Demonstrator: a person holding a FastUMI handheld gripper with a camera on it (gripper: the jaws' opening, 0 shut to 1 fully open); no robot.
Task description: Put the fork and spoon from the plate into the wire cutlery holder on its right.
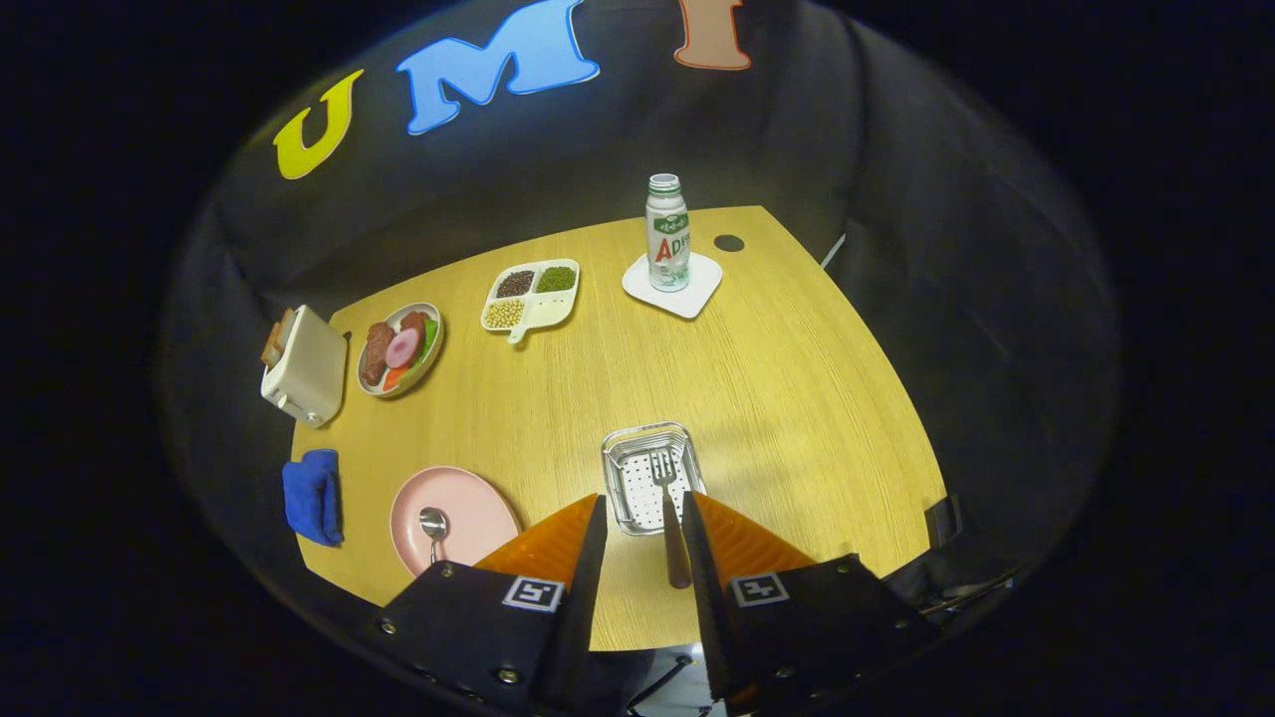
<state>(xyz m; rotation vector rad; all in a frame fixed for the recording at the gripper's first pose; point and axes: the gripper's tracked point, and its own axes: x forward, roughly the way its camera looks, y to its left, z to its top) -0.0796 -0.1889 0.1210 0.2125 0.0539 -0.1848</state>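
The gripper (642, 518) is hanging above the wooden counter (797, 398) with its fingers spread, pinching nothing. The brown-handled steel fork (669, 508) is lying with tines in the shiny perforated metal cutlery holder (652, 476), handle jutting out between the fingers, apparently released; it may tip out. The steel spoon (433, 528) is waiting on the pink round plate (468, 508).

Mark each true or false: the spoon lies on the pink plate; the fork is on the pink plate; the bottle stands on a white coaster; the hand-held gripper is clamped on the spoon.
1. The spoon lies on the pink plate. True.
2. The fork is on the pink plate. False: its tines lie in the wire cutlery holder, handle between the fingers.
3. The bottle stands on a white coaster. True.
4. The hand-held gripper is clamped on the spoon. False: its fingers are open.
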